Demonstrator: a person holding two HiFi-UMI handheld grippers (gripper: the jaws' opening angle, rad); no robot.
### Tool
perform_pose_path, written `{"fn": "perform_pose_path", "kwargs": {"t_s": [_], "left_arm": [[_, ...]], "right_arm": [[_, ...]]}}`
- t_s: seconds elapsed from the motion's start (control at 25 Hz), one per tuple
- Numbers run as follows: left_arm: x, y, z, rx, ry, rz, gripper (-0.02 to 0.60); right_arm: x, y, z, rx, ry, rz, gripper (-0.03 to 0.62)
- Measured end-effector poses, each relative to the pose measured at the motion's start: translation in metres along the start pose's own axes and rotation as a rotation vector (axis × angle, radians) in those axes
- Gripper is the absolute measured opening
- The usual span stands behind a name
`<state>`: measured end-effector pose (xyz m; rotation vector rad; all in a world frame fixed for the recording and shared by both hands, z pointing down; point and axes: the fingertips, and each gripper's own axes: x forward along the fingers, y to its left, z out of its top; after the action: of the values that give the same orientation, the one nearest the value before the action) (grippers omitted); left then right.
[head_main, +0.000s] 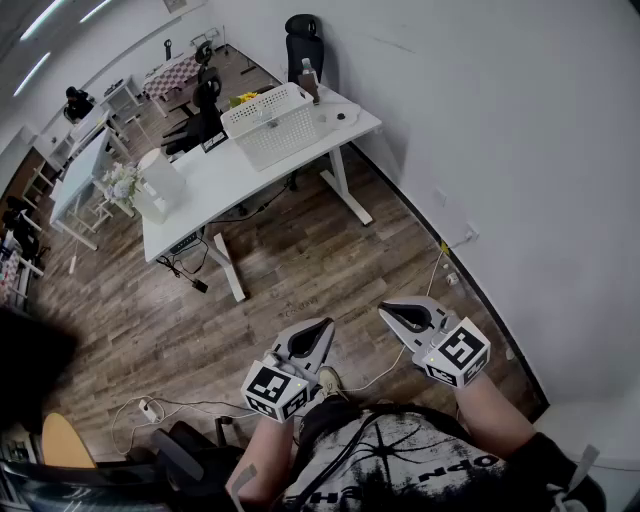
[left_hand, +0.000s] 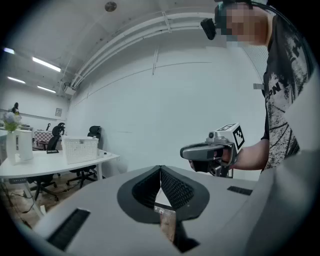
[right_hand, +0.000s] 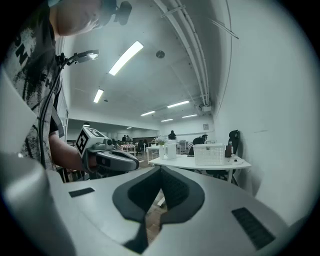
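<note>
Left gripper (head_main: 326, 324) and right gripper (head_main: 384, 310) are hovering side by side, both pressed together on nothing, well apart from the far bench (head_main: 215, 185) bearing a white basket (head_main: 270, 125).

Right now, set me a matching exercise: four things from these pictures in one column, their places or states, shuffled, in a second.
1 white basket
2 black chair
3 left gripper
4 white jug

A jaws together, empty, held in the air
B beside the wall, beyond the table
C on the table, at its end away from the wall
D on the table, toward its wall end

Pairs: 1-D, 2-B, 3-A, 4-C
</note>
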<state>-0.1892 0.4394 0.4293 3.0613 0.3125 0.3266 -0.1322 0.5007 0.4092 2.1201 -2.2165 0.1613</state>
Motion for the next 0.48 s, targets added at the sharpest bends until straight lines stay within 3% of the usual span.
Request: {"fn": "perform_pose_path", "kwargs": {"t_s": [0.48], "left_arm": [[-0.0072,-0.0021,-0.0026,-0.002,0.005,0.001,0.011]], "right_arm": [[-0.0035,0.0041,0.0061,0.066,-0.045,-0.005,0.023]]}}
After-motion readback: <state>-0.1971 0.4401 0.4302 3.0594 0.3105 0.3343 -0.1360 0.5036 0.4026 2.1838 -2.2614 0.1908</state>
